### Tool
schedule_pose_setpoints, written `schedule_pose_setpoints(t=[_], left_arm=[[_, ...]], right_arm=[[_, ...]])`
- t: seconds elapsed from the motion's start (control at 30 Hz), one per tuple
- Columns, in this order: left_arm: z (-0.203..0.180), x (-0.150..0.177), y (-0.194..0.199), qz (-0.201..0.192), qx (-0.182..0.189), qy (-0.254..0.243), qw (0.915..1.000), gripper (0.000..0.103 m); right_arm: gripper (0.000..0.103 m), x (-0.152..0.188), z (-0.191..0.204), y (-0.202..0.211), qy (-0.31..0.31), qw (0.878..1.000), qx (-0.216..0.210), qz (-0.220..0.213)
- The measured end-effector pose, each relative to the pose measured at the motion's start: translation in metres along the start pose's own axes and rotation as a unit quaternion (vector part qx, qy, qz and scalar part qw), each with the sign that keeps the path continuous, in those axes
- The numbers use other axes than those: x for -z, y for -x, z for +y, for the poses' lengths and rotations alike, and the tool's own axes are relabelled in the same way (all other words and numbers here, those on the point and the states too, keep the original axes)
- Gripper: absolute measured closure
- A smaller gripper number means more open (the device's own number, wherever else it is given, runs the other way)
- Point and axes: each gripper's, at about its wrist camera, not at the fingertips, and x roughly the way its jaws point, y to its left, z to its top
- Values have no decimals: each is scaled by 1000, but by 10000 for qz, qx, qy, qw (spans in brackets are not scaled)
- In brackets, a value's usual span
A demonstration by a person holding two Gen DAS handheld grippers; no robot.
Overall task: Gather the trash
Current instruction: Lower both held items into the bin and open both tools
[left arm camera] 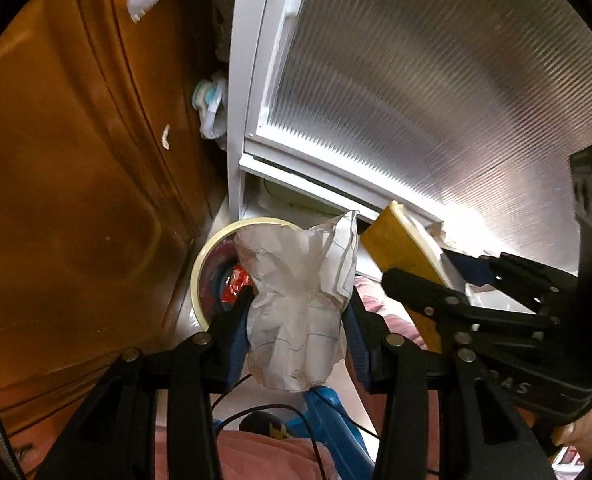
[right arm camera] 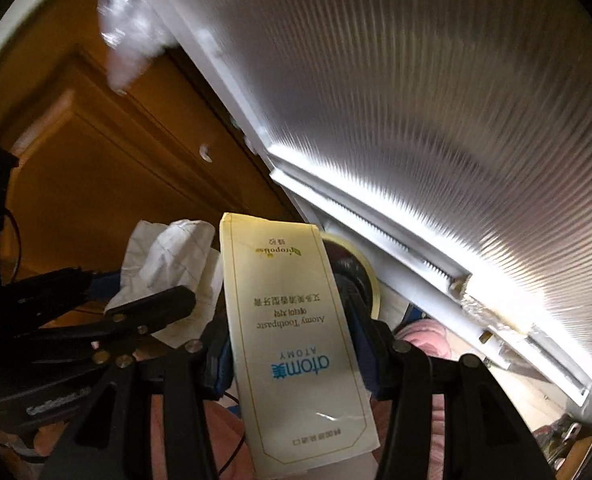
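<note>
While the left gripper [left arm camera: 296, 320] clamps one crumpled white paper wad [left arm camera: 296, 300] with faint ruled lines, the right gripper [right arm camera: 291, 344] pinches one flat, glossy pale-yellow toothpaste box [right arm camera: 296, 340] of smooth card. Beyond them, low and far, sits a round cream-rimmed bin [left arm camera: 215, 240] with red scraps inside. A brown wooden cabinet [left arm camera: 75, 160] stands left; a ribbed translucent panel in a white frame [left arm camera: 436, 100] fills the right.
</note>
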Motion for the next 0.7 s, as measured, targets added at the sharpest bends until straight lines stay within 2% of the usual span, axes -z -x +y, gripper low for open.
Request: schedule_pose_setpoints(t=[0.33,0.43,0.5,0.7], left_arm=[[10,-10,-39,333,-170,7,9993,58],[14,-12,-46,378,-250,-2,9990,54],[14,-13,-48,390,-272,-12,9989,41],[17,-13,-44,401,-410,62,9983,25]], right_arm=[[50,-4,-18,-44,-409,9981,-113,454],[50,-6,-17,-52,-412,9977,-109,536],[50,-6,-17,-52,-421,9977,-109,519],[47,-9,-18,-47,-446,9978,-84,486]])
